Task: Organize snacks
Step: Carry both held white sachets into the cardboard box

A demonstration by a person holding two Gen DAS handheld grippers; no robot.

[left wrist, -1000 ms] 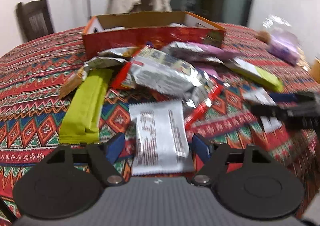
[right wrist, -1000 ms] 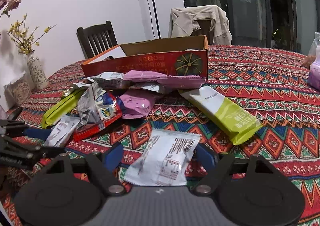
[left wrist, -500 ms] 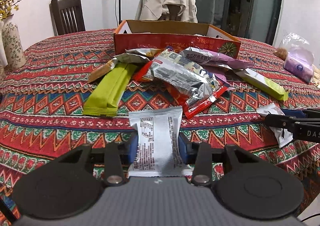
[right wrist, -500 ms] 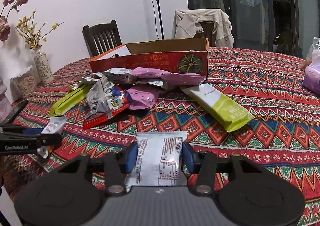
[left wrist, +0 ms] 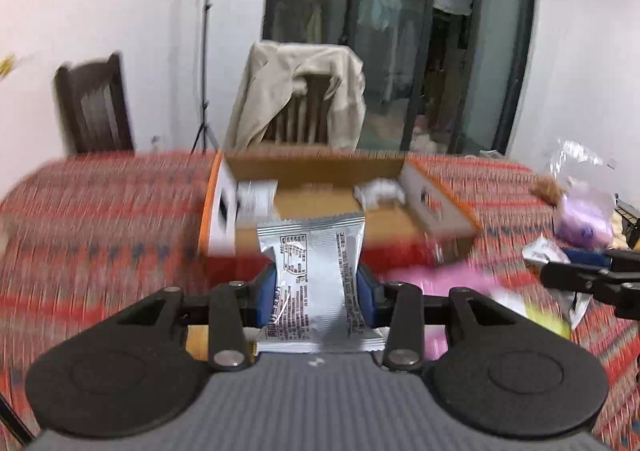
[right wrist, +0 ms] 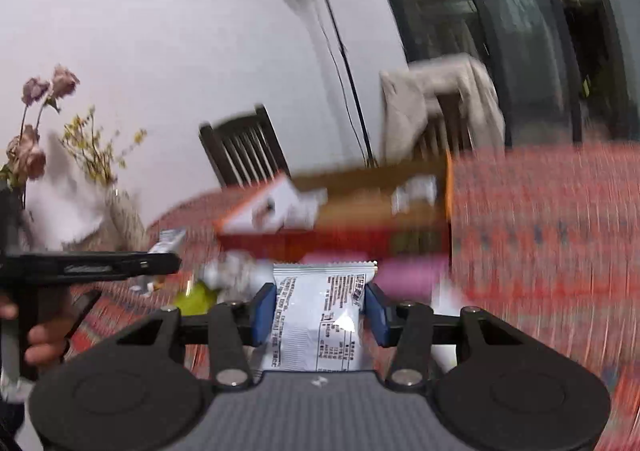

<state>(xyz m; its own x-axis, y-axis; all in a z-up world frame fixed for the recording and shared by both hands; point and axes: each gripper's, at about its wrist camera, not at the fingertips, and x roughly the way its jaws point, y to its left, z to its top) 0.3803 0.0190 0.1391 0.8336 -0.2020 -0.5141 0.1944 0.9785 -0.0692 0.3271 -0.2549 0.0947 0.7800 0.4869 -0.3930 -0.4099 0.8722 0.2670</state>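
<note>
A round table under a red patterned tablecloth is filling the lower part of both views, its cloth streaked by motion blur, with a wide bare stretch of cloth on the far left in the left wrist view and on the far right in the right wrist view. Behind the table a dark wooden chair is standing against the white wall, and a second chair draped with a beige jacket is standing just behind the far edge, in front of dark glass doors. Near the middle of the table an open cardboard box with orange-edged flaps is sitting with its top clear, a few white packets lying inside against its left and right walls and bare cardboard floor between them. A vase of dried flowers is standing at the table's left edge in the right wrist view. At the right edge, a clear bag with purple contents is lying. In front of the box, pink and yellow-green wrappers are lying loose, too blurred to tell apart. The left gripper is clamping its blue pads on the sides of a silver snack packet, held off the table before the box's near wall. The right gripper is likewise pinching a white snack packet between its pads, raised above the cloth in front of the box.
</note>
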